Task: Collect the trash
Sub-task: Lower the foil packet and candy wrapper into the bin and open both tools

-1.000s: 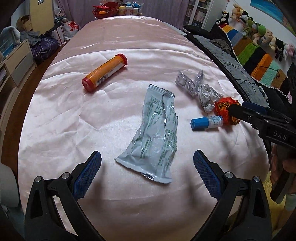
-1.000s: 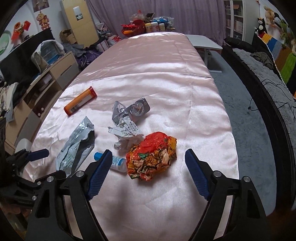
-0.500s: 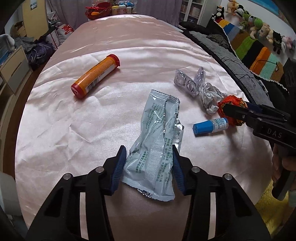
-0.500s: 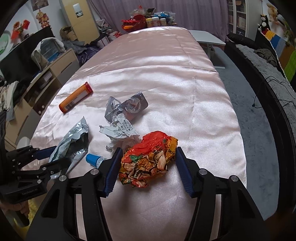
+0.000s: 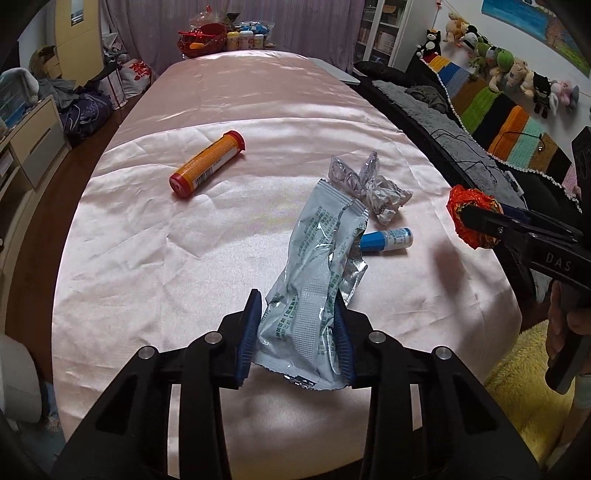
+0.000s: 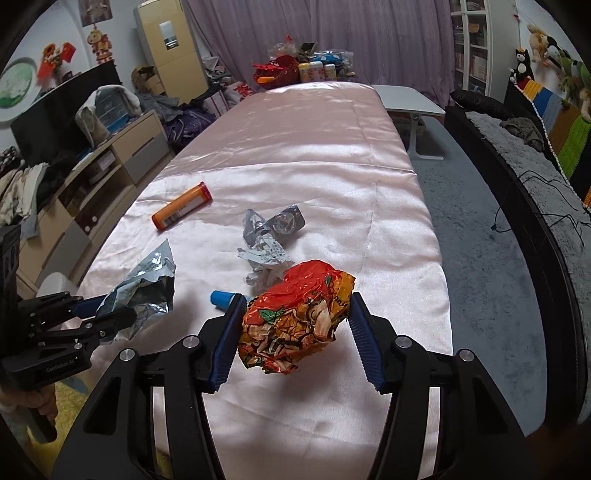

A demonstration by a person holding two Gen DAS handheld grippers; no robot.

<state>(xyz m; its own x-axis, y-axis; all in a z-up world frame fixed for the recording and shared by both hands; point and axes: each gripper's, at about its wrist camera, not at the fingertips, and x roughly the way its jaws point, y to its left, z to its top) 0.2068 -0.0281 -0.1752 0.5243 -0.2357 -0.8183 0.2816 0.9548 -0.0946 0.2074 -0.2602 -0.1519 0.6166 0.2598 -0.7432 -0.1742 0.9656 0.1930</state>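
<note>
My left gripper (image 5: pixel 297 332) is shut on the near end of a long silver-green foil wrapper (image 5: pixel 317 269) and holds it off the pink satin table (image 5: pixel 229 110); it also shows in the right wrist view (image 6: pixel 142 288). My right gripper (image 6: pixel 295 328) is shut on a crumpled orange-red wrapper (image 6: pixel 295 317), lifted above the table; it shows at the right of the left wrist view (image 5: pixel 469 218). Crumpled silver foil and blister trash (image 5: pixel 373 184) lies mid-table, also in the right wrist view (image 6: pixel 269 236).
An orange tube with red caps (image 5: pixel 207 164) lies to the left. A small blue-capped bottle (image 5: pixel 386 238) lies beside the silver wrapper. Bottles and a red basket (image 5: pixel 207 35) stand at the far end. A dark sofa (image 5: pixel 461 140) runs along the right; drawers (image 6: pixel 122 155) at left.
Both grippers closed from wide open onto their wrappers and lifted them off the table. The silver wrapper's far end now hangs raised over the blue-capped bottle.
</note>
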